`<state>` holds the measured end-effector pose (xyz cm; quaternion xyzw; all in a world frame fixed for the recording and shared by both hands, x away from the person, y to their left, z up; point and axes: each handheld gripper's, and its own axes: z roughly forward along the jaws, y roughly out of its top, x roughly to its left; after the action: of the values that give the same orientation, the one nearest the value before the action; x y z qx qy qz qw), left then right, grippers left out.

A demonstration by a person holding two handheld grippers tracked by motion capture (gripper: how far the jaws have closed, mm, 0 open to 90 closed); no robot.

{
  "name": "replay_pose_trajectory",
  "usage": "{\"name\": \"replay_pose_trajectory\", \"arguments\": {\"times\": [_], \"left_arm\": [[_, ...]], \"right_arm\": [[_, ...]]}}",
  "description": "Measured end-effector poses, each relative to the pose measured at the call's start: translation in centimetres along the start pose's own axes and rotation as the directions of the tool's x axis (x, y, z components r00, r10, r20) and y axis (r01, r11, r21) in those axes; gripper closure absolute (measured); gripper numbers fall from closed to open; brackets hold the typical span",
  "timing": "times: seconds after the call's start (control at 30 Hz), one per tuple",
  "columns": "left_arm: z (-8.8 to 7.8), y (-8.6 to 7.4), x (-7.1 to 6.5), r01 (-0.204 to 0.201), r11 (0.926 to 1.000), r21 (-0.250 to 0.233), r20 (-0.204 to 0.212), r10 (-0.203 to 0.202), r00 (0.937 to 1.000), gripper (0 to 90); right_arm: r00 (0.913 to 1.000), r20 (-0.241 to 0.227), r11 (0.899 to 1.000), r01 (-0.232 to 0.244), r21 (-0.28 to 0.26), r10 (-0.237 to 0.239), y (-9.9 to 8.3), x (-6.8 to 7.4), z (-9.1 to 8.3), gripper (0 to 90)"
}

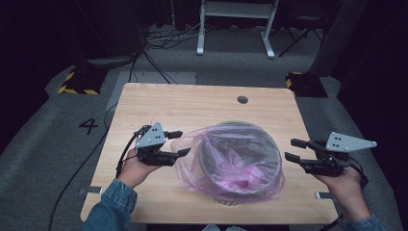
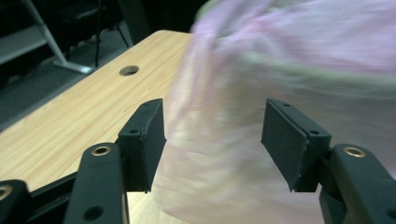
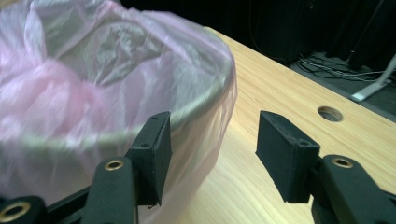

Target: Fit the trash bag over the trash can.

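A round grey bin (image 1: 262, 144) lined with a thin pink plastic bag (image 1: 231, 163) stands on the wooden table (image 1: 192, 103), near its front edge. The bag's rim is draped over the bin's top and hangs loose down the sides. My left gripper (image 1: 183, 143) is just left of the bin, open, its jaws apart beside a loose flap of the bag (image 2: 261, 70), with no pad pressing on it. My right gripper (image 1: 290, 149) hovers to the right of the bin, open and holding nothing. In the right gripper view the bag (image 3: 70, 93) and bin rim lie to the left of its jaws (image 3: 212, 149).
A round cable hole (image 1: 242, 99) sits near the table's far edge. Bare tabletop lies behind the bin and on both sides of it. On the floor beyond are cables, a white desk frame (image 1: 235, 29) and two black-and-yellow bases (image 1: 79, 83).
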<state>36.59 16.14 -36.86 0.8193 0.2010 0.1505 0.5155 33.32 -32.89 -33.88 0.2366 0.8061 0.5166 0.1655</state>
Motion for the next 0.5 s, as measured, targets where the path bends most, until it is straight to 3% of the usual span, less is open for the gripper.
{"name": "replay_pose_trajectory", "arguments": {"times": [0.1, 0.13, 0.17, 0.2, 0.27, 0.3, 0.37, 0.43, 0.5], "left_arm": [[1.3, -0.1, 1.1, 0.027, 0.9993, 0.025, 0.025, -0.027, 0.9993, 38.4], [1.7, -0.2, 1.5, 0.03, 0.9988, 0.038, 0.06, -0.032, 0.9977, 43.5], [2.1, -0.3, 1.7, 0.026, 0.9989, 0.04, 0.092, -0.029, 0.9953, 56.3], [2.4, -0.3, 1.7, 0.024, 0.9989, 0.039, 0.096, -0.028, 0.995, 64.9], [3.0, -0.2, 1.7, 0.01, 0.9994, 0.033, 0.067, -0.012, 0.9977, 84.7], [3.3, 0.0, 1.7, 0.019, 0.9993, 0.031, 0.04, -0.02, 0.999, 88.5], [3.7, 0.4, 1.9, 0.044, 0.9987, 0.026, 0.02, -0.044, 0.9988, 89.4], [4.1, 0.8, 1.7, 0.036, 0.999, 0.025, 0.008, -0.036, 0.9993, 89.4], [4.3, 1.4, 1.5, 0.022, 0.9994, 0.028, -0.001, -0.022, 0.9998, 89.4]], "right_arm": [[1.0, -0.005, 1.0, 0.002, -0.009, -0.002, 0.3, -0.4, 0.6, 45.5], [1.0, -0.007, 1.0, 0.001, -0.01, -0.001, 0.3, -0.5, 0.7, 45.5], [0.9999, -0.011, 1.0, -0.004, -0.011, 0.004, 0.4, -0.7, 0.8, 45.8], [0.9999, -0.014, 1.0, -0.006, -0.014, 0.006, 0.4, -0.9, 0.9, 45.9], [0.9998, -0.014, 1.0, -0.011, -0.013, 0.011, 0.4, -1.4, 1.1, 46.4], [0.9997, -0.018, 1.0, -0.019, -0.014, 0.019, 0.5, -1.6, 1.2, 46.5], [0.999, -0.03, 0.999, -0.034, -0.025, 0.033, 0.6, -2.0, 1.5, 46.7], [0.9986, -0.033, 0.998, -0.042, -0.036, 0.041, 1.3, -2.3, 1.8, 46.6], [0.9991, -0.037, 0.999, -0.021, -0.042, 0.02, 2.3, -2.4, 2.2, 46.2]]}}
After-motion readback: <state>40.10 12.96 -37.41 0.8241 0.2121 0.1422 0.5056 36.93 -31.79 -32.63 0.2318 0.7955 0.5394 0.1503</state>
